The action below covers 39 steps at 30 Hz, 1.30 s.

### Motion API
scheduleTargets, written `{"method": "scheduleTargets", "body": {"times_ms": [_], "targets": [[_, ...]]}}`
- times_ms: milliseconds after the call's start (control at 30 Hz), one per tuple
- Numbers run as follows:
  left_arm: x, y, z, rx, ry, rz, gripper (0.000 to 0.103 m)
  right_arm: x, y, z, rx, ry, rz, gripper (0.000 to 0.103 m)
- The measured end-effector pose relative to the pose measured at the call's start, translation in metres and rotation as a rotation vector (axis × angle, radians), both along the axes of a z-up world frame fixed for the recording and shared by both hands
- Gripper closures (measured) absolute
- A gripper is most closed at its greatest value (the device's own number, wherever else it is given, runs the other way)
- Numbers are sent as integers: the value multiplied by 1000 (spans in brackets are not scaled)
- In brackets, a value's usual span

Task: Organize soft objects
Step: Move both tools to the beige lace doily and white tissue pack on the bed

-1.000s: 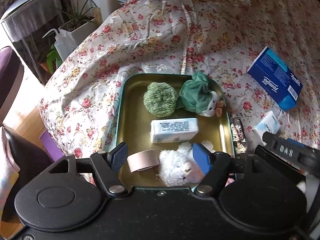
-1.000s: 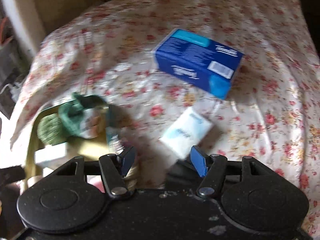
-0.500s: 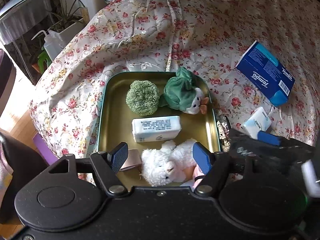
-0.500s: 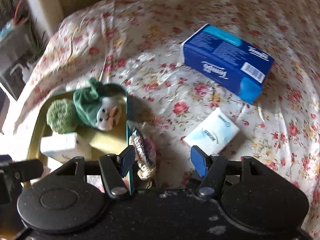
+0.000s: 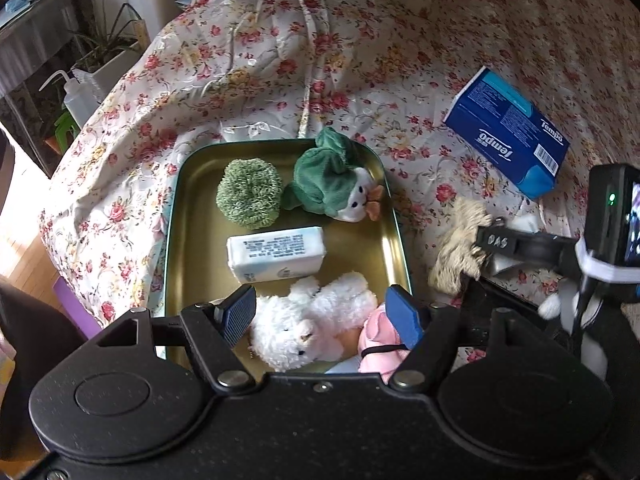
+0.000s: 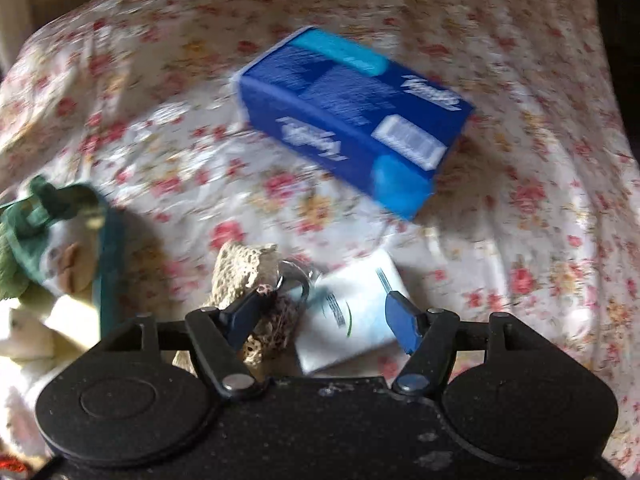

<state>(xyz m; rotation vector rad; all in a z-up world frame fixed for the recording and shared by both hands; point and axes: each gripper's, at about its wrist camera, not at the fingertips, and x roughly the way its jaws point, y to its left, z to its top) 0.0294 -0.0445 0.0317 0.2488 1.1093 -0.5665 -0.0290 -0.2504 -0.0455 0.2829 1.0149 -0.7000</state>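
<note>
The green-rimmed rectangular metal tray [image 5: 176,216] occupies centre frame in the left view, holding plush toys. The blue cardboard tissue box [image 6: 352,120] lies upper centre in the right view. The small white tissue packet [image 6: 352,320] lies lower centre, between the spread fingers of the right gripper [image 6: 324,316], which is nearer. The beige crocheted pouch [image 6: 244,268] lies beside its left finger. The left gripper [image 5: 320,314] hangs spread, empty, over the tray.

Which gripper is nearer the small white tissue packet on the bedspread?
Right gripper: the small white tissue packet lies between its open fingers. Left gripper hangs over the tray.
</note>
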Motion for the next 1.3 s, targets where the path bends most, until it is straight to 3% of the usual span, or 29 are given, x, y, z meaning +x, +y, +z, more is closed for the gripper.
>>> {"method": "scheduleTargets", "body": {"times_ms": [233,400,500,833,1067,1300], "targets": [[-4,-8,-1,5,0,-10,36,-19,-40,-1,-12,26,-164,41],[-7,-13,-1,3,1,-20,36,-40,-66,11,96,-72,-235,42],[-8,-16,-1,-2,2,-26,36,-41,-68,15,123,-48,-197,41],[-14,-26,0,-10,-3,-47,36,-36,-40,1,81,155,-36,38],[-20,-38,0,-16,-13,-62,36,-43,-44,-5,116,105,-121,27],[-27,-49,-5,9,-27,-86,36,-51,-39,-5,77,183,-69,28]]}}
